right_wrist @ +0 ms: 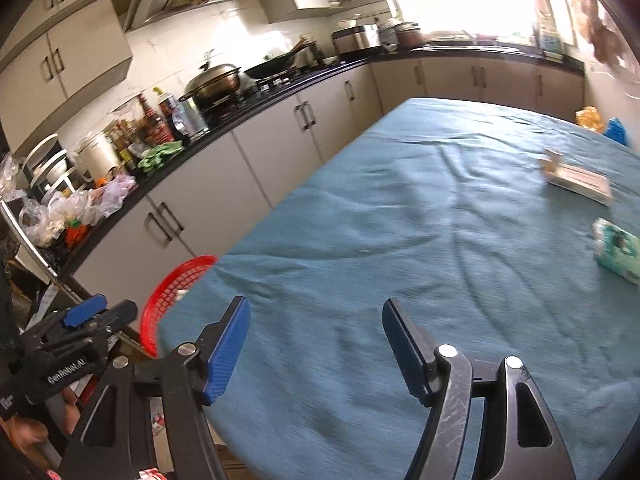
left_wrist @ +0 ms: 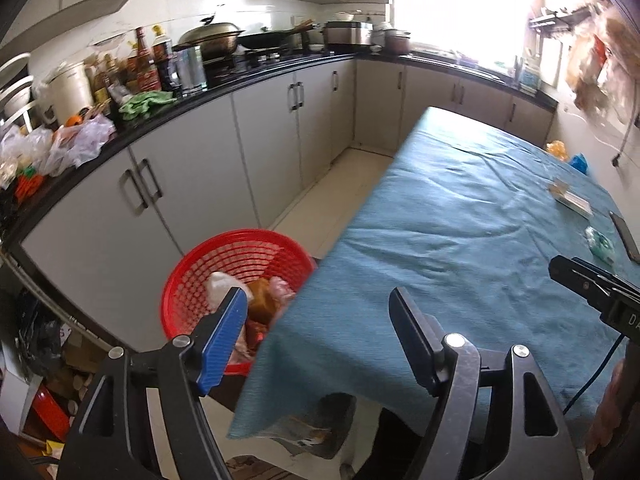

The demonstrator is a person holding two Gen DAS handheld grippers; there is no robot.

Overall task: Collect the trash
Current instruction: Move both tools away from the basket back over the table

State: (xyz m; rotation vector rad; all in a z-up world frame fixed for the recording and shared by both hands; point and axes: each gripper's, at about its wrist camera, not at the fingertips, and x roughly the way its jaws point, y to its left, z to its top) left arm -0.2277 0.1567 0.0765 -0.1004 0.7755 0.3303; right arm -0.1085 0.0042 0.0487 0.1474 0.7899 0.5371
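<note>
A red mesh basket [left_wrist: 208, 264] stands beside the near left corner of the table and holds several pieces of trash [left_wrist: 260, 296]; its rim shows in the right wrist view [right_wrist: 172, 288]. My left gripper [left_wrist: 320, 312] is open and empty above the table corner by the basket. My right gripper [right_wrist: 316, 320] is open and empty over the blue tablecloth [right_wrist: 400, 220]. A green-white wrapper [right_wrist: 616, 248] and a flat white carton [right_wrist: 576, 178] lie on the cloth at the right; both show in the left wrist view, wrapper [left_wrist: 598, 242], carton [left_wrist: 570, 198].
A dark phone [left_wrist: 624, 236] lies by the wrapper. Black counters [left_wrist: 248, 76] with grey cabinets run along the left and back, crowded with bottles, pots and plastic bags [left_wrist: 76, 144]. Orange and blue bags [right_wrist: 600, 124] sit past the table's far right edge.
</note>
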